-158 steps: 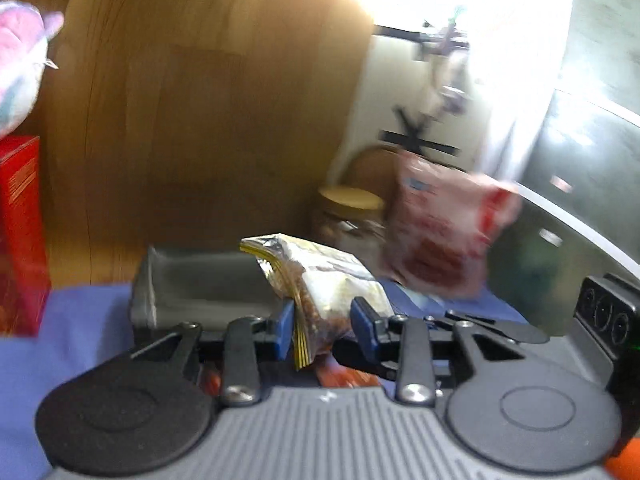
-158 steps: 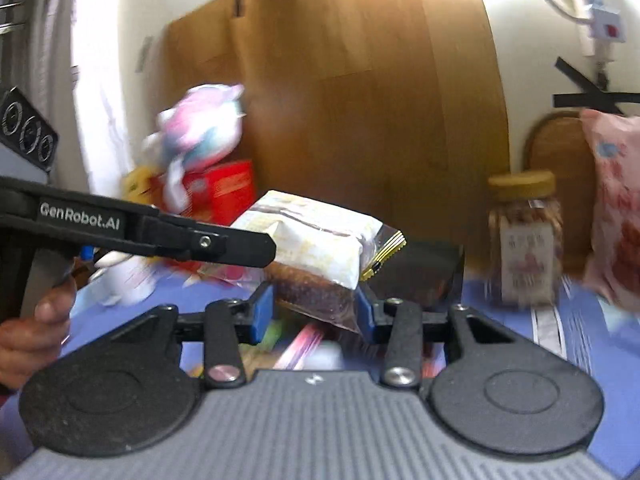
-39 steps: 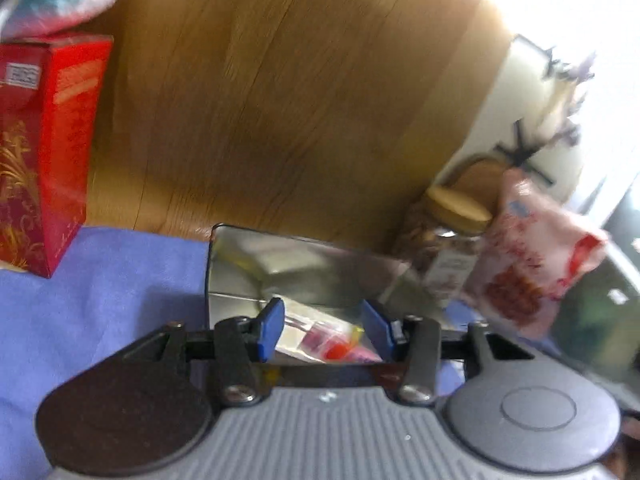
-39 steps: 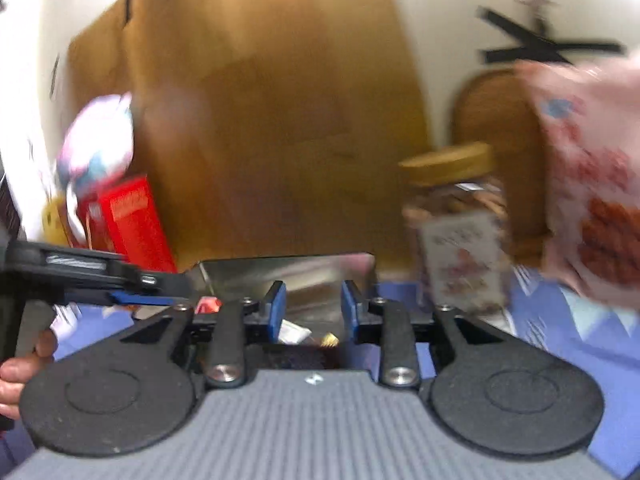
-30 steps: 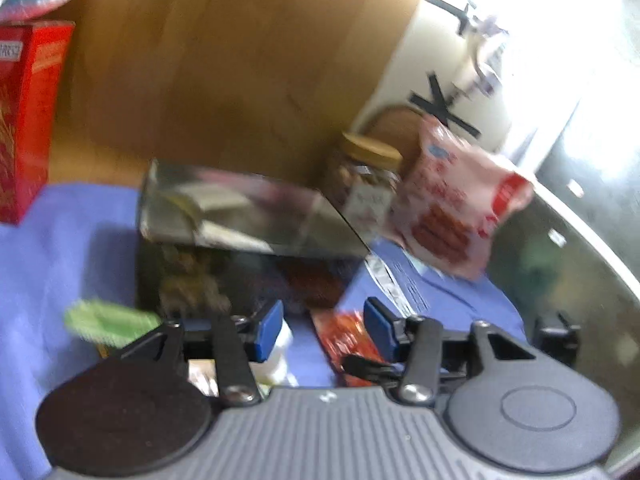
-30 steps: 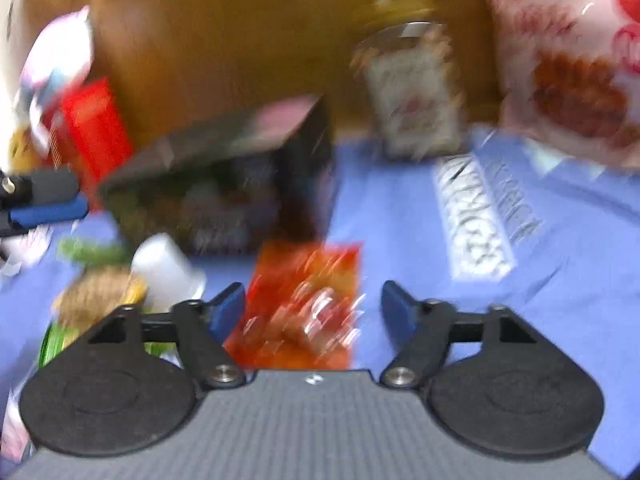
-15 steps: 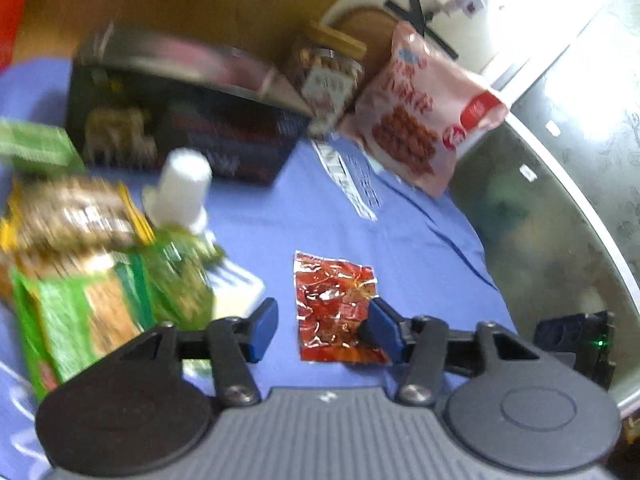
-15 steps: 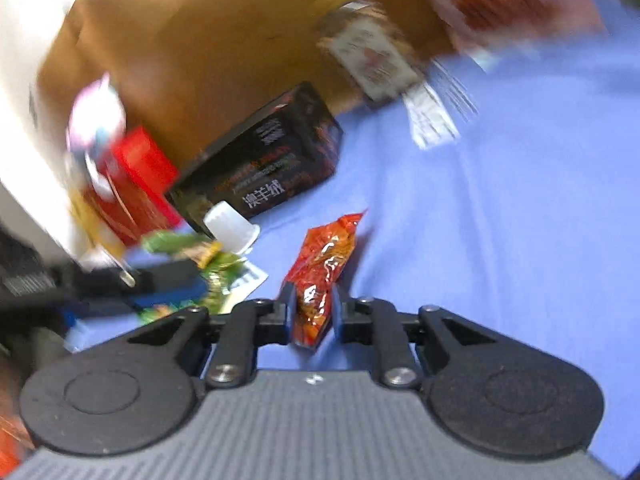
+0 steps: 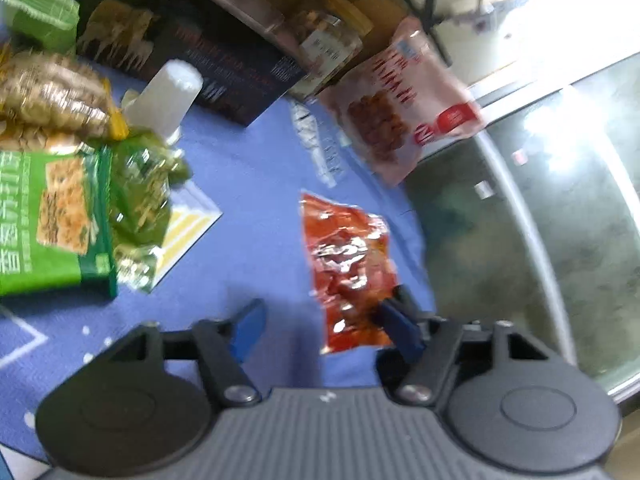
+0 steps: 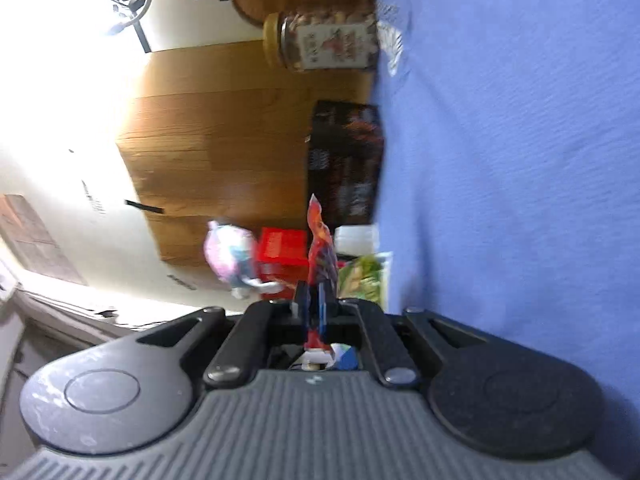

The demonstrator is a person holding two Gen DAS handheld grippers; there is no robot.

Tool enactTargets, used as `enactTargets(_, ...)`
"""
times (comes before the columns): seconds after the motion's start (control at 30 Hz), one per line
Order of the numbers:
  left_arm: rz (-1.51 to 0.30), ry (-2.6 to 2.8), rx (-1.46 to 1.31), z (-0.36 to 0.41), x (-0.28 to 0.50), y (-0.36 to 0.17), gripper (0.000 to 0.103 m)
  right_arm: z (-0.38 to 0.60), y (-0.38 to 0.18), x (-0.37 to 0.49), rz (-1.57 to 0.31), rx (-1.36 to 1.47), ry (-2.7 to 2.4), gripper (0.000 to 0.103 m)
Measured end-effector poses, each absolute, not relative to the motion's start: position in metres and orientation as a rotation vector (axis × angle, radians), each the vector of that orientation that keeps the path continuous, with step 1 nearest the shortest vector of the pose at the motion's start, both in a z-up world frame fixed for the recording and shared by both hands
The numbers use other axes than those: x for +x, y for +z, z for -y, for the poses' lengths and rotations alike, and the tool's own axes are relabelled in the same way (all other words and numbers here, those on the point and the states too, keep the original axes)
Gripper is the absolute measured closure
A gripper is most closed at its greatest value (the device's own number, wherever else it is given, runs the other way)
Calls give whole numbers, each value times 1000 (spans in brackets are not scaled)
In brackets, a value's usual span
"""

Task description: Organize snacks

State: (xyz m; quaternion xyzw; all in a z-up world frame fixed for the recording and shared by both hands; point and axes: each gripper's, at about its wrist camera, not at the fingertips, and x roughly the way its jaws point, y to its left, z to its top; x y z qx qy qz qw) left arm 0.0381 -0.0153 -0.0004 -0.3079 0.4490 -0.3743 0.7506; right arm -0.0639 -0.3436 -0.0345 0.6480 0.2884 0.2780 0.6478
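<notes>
A red foil snack packet (image 9: 347,264) is lifted a little above the blue cloth. My right gripper (image 10: 314,300) is rolled on its side and shut on the edge of this packet (image 10: 319,248). My left gripper (image 9: 320,326) is open and empty, with the packet's near end between its blue fingertips. The dark open snack box (image 9: 188,46) stands at the back; it also shows in the right wrist view (image 10: 346,160).
Green cracker packs (image 9: 52,216), a peanut bag (image 9: 44,96) and a white cup (image 9: 170,90) lie left. A glass jar (image 9: 324,48) and a pink bag (image 9: 412,100) stand behind. The cloth ends at a glass tabletop (image 9: 500,216) on the right.
Both grippers left the box and dropped to the cloth. My right gripper closed on the red packet, then rolled sideways and lifted it. My left gripper opened wider around the packet's end.
</notes>
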Motion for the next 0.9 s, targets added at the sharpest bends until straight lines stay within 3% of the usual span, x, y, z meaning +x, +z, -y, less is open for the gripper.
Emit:
enactTargets(0.03,-967,-836,-676,13,39,4,73,341,-30,-60,-661,1450,633,96)
enactTargets(0.07,-954,-829,-665,11,40,10,74,337,-25,-53,-664,1418,630,96)
enactTargets(0.17,-873,-794,-569,4,47,34,74,334,-10,-28,-673,1348,660,96)
enactTargets(0.43,-686,-640,-328,2,119,95,75,284,68,75,-570,817,608,95)
enactTargets(0.67,-722,-533,-229,26,191,79,74,244,57,143,-551,415,394,94)
enactTargets(0.8,-680,-498,-131,35,192,76,65,227,55,135,-473,228,263,87)
enactTargets(0.87,-658,-487,-127,33,185,78,63,235,60,118,-435,228,230,76)
enactTargets(0.9,-648,-485,-133,28,180,80,63,237,63,108,-422,240,219,76)
